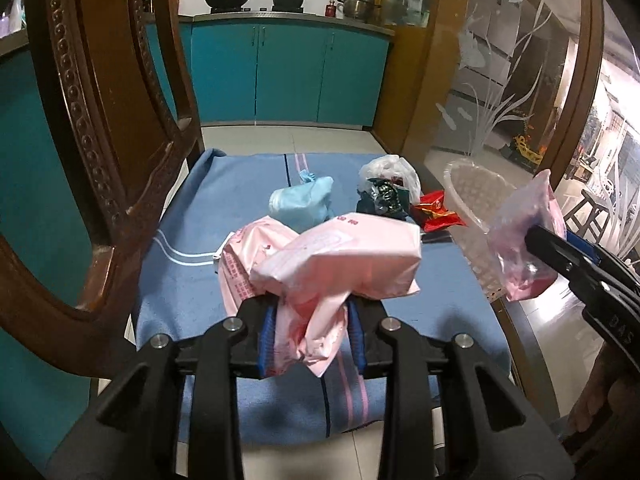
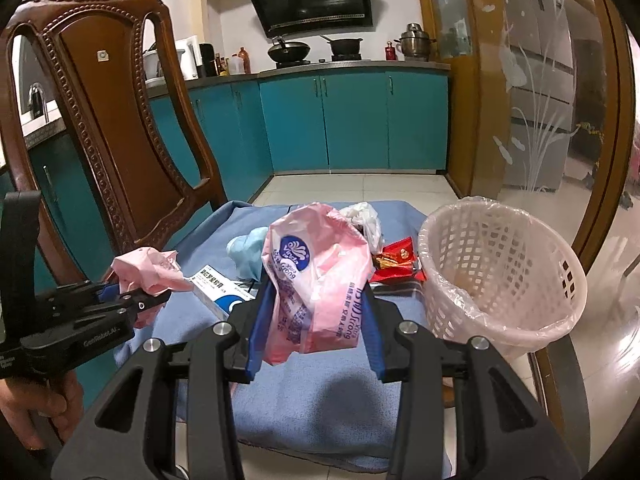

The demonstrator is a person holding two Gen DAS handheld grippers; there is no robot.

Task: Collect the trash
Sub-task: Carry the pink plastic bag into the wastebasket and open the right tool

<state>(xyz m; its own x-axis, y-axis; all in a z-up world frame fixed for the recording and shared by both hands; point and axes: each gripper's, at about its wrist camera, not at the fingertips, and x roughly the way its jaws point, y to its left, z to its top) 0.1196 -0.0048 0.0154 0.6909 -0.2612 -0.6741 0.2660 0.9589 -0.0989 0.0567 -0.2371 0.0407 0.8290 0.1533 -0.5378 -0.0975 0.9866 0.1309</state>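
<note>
My left gripper [image 1: 312, 320] is shut on a crumpled pink tissue wrapper [image 1: 340, 264], held above the blue cloth [image 1: 192, 280]. In the right wrist view that left gripper [image 2: 154, 300] shows at the left edge with the same pink wrapper [image 2: 148, 270]. My right gripper [image 2: 316, 308] is shut on a pink Vinda tissue bag [image 2: 320, 276], just left of the pale lined basket [image 2: 500, 276]. In the left wrist view the right gripper [image 1: 536, 240] holds that bag [image 1: 520, 240] beside the basket [image 1: 476, 196]. On the cloth lie a light blue bag [image 1: 300, 204], a dark wrapper [image 1: 384, 198], a red wrapper [image 1: 436, 216] and a white plastic bag [image 1: 390, 170].
A white and blue box [image 2: 216, 290] lies on the cloth below the left gripper. A carved wooden chair back [image 2: 108, 128] stands at the left. A glass door with a wooden frame [image 2: 532, 92] is on the right, and teal kitchen cabinets [image 2: 352, 120] are behind.
</note>
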